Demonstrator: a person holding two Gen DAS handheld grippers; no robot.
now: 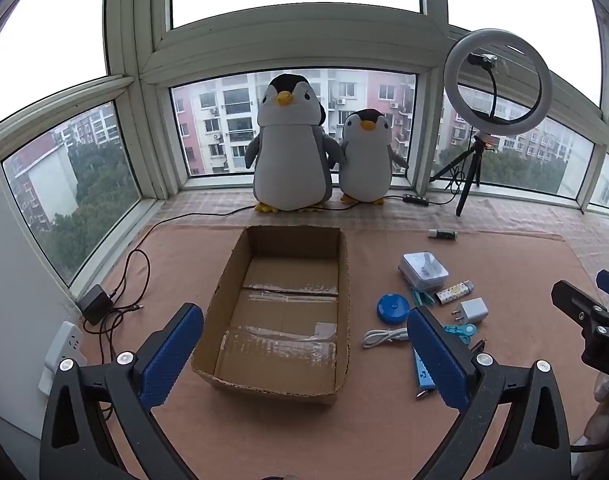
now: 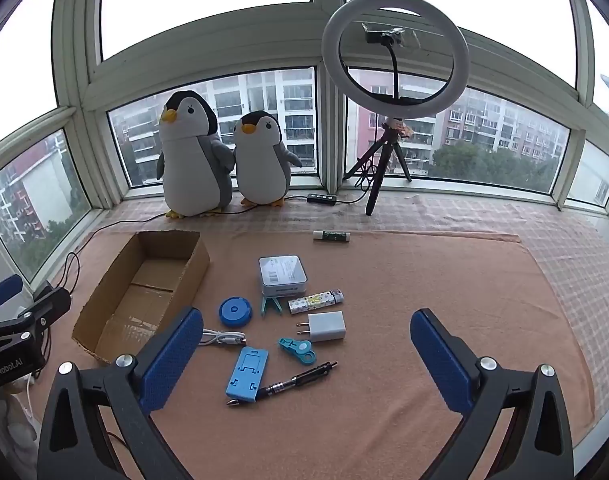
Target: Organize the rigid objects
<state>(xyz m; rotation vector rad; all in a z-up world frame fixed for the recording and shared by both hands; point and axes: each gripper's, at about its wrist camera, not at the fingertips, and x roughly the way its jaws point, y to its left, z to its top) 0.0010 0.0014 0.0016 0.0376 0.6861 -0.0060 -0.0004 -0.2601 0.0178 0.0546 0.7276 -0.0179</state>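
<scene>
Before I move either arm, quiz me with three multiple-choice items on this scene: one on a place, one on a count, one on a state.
1. Where does the glue stick lie?
A. inside the box
B. alone, beyond the other small items, toward the window
C. under the pen

2. How many toy penguins stand at the window?
A. one
B. two
C. three

3. What is in the cardboard box?
A. nothing
B. the charger
C. the cable

Answers:
1 B, it lies apart past the tin.
2 B, a big penguin and a small penguin.
3 A, only its taped floor shows.
</scene>
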